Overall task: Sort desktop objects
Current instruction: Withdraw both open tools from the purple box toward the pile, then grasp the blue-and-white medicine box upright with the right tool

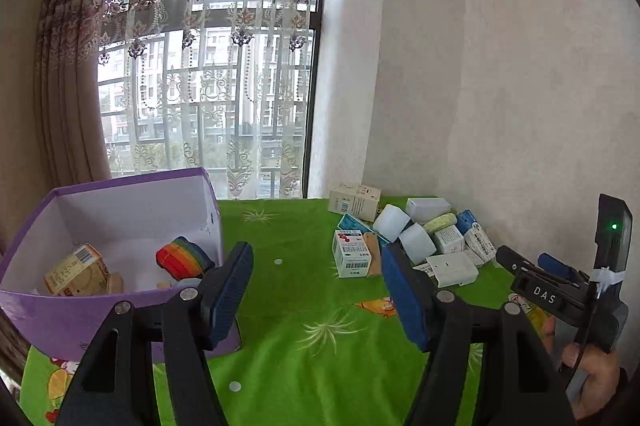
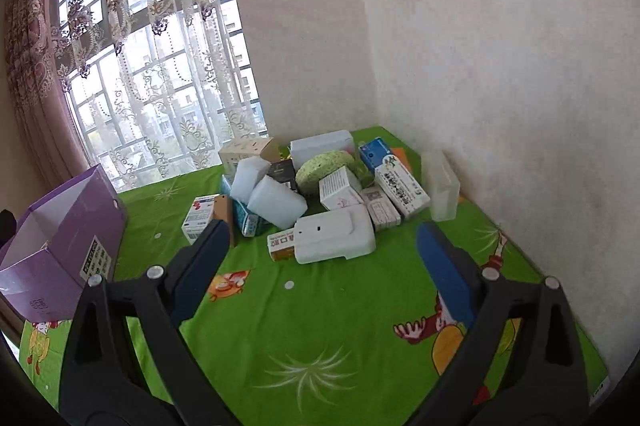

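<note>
A purple box (image 1: 120, 322) stands at the left on the green cloth; inside lie a rainbow pad (image 1: 182, 258) and an orange carton (image 1: 76, 272). The box also shows in the right wrist view (image 2: 76, 218). A pile of small boxes and white blocks (image 1: 416, 238) lies at the far right corner; in the right wrist view it holds a white plastic case (image 2: 336, 234), white foam blocks (image 2: 276, 205) and a green sponge (image 2: 324, 169). My left gripper (image 1: 318, 282) is open and empty beside the purple box. My right gripper (image 2: 324, 258) is open and empty, just short of the white case.
A green cartoon-print cloth (image 2: 312, 326) covers the table. White walls close the far right corner. A window with lace curtain (image 1: 208, 65) is behind the table. The right hand and its gripper (image 1: 560, 290) show at the left view's right edge. A clear plastic box (image 2: 442, 185) stands by the wall.
</note>
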Demonstrator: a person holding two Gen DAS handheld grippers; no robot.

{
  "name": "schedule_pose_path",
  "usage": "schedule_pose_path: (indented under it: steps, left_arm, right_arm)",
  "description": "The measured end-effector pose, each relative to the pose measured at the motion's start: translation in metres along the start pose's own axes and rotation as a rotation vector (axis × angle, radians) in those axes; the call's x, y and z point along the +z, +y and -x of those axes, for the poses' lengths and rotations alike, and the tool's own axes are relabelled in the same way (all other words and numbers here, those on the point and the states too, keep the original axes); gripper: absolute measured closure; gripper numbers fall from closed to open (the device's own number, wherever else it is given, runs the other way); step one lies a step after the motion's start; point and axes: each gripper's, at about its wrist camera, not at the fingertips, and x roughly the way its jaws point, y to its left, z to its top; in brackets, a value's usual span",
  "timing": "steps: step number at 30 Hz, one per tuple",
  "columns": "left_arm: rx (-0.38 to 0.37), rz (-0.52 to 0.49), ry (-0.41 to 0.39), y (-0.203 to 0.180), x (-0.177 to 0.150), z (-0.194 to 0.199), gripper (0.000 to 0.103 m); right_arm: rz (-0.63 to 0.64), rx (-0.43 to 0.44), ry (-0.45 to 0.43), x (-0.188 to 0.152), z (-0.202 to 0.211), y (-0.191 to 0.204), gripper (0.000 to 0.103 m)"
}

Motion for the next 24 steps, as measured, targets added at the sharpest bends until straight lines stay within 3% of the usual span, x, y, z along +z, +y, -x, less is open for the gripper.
schedule_pose_path:
  steps: [6, 12, 24]
  left_arm:
    - [-0.079, -0.032, 0.096, -0.023, -0.009, -0.071, 0.036]
    - [-0.098, -0.025, 0.162, -0.033, -0.011, -0.124, 0.041]
    - [-0.075, -0.023, 0.227, -0.048, -0.023, -0.167, 0.043]
  right_arm:
    - [-0.009, -0.056, 0.034, 0.001, -0.031, -0.025, 0.008]
    - [-0.003, -0.085, 0.046, 0.014, -0.053, -0.041, 0.008]
    - [0.008, -0.138, 0.072, 0.019, -0.077, -0.069, 0.013]
